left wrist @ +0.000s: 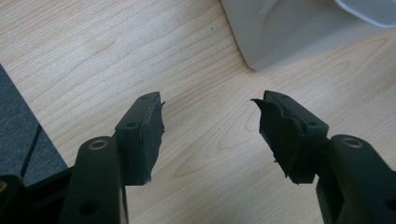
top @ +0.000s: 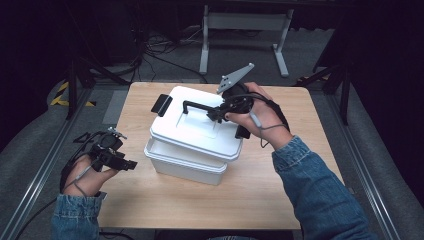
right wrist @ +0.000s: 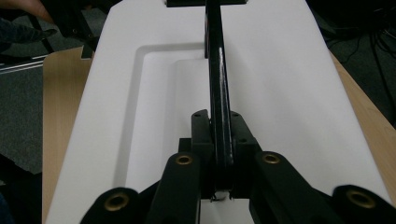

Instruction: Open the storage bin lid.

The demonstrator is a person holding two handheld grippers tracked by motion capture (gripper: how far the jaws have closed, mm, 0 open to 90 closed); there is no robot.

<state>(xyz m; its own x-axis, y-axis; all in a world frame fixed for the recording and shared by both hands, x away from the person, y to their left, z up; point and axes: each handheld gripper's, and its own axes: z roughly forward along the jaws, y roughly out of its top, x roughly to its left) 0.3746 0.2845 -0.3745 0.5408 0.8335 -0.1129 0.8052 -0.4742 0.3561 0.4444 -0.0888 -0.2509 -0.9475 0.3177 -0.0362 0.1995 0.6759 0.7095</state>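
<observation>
White box sits mid-frame on the wooden table in the high view, lid tilted and raised off its rim on the near side. Right gripper is clamped on the lid's black handle (right gripper view: bar pinched between both jaws). Left gripper at lower left, jaws spread with nothing between them, just beside the box's corner. Black latch sticks up at the lid's far-left edge.

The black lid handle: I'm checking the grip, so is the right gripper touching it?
Touching. The right gripper view shows the right gripper with both jaws pressed against the sides of the black handle, no gap.
</observation>
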